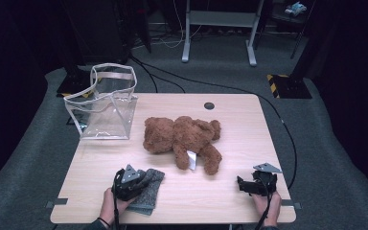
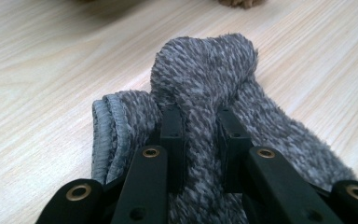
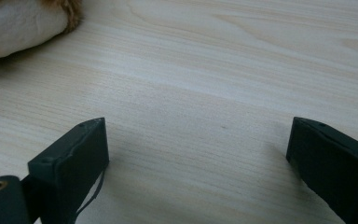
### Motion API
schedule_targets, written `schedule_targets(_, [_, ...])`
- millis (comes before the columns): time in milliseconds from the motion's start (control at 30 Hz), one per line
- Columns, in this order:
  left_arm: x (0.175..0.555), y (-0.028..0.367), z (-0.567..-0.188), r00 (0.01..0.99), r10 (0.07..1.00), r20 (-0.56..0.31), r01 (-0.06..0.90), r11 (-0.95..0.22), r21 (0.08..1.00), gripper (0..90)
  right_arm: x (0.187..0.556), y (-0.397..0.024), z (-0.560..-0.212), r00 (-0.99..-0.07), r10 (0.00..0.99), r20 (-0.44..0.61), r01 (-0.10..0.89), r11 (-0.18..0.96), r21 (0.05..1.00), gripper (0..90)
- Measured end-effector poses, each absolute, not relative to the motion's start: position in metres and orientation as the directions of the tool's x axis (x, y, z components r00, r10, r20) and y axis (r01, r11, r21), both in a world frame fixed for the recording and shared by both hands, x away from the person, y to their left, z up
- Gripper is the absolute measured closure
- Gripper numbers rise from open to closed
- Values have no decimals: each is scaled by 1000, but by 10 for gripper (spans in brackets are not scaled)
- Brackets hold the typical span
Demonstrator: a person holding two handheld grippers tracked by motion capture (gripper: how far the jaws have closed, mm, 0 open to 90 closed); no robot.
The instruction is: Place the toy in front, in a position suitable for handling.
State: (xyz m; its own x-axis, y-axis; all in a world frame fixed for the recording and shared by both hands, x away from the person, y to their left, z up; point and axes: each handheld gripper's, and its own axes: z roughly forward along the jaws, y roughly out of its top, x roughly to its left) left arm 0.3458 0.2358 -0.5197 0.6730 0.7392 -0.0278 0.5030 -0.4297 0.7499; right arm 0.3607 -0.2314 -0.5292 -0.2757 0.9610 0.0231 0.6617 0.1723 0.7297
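Fingers (image 2: 172, 135) of the left gripper (image 2: 200, 135) pinch a raised fold of the grey cloth (image 2: 205, 74), which lies at the table's (image 1: 230, 191) near left edge. Right gripper (image 3: 198, 149) rests on bare wood, jaws wide apart, near the teddy bear (image 1: 182, 136).

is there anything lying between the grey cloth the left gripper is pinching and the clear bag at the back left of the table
Nothing visible. The left gripper pinches a fold of the grey cloth, and bare table runs from there to the clear bag. The teddy bear lies off to the right.
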Motion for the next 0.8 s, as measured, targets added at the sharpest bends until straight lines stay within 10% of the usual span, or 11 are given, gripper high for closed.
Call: schedule_targets(800, [364,120,-515,821,565,-86,434,-519,737,687,360,-230,-529,-264,964,18,665,168,728,60])
